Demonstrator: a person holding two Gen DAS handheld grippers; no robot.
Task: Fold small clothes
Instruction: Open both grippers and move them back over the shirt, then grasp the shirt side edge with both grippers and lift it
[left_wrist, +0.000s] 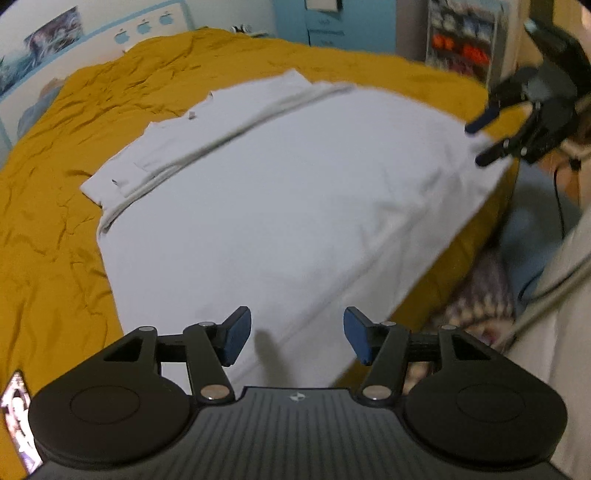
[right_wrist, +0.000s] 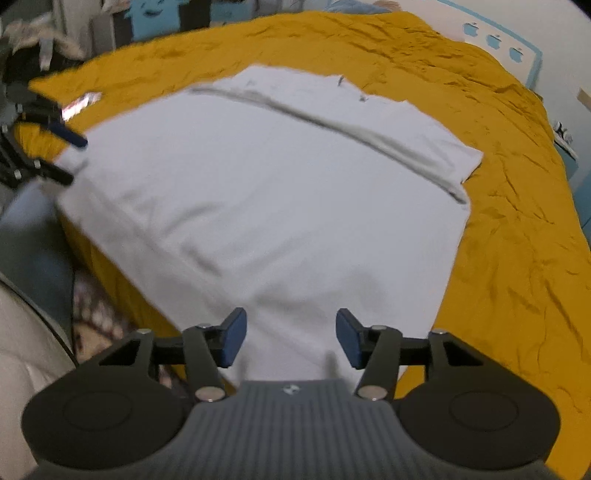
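1. A white garment (left_wrist: 280, 192) lies spread flat on a mustard-yellow bed cover (left_wrist: 48, 229). It takes the middle of the cover and reaches the cover's near edge.
2. The far part of the garment is folded over itself, so a long grey fold line (right_wrist: 332, 129) runs across it, and the far strip lies on top of the wide flat part.
3. The left gripper (left_wrist: 297, 338) hovers above the near edge of the garment. Its two blue pads (left_wrist: 236, 338) stand wide apart, and nothing is between them.
4. The right gripper (right_wrist: 290, 341) is also over the near edge of the garment, at the other corner. Its jaws are spread wide too, and they hold no cloth.
5. In the left wrist view the right gripper (left_wrist: 480, 142) shows beside the garment's corner, its fingers parted; I cannot tell if they touch the cloth.
6. A blue board with apple shapes (right_wrist: 495, 37) stands behind the far side of the bed cover.
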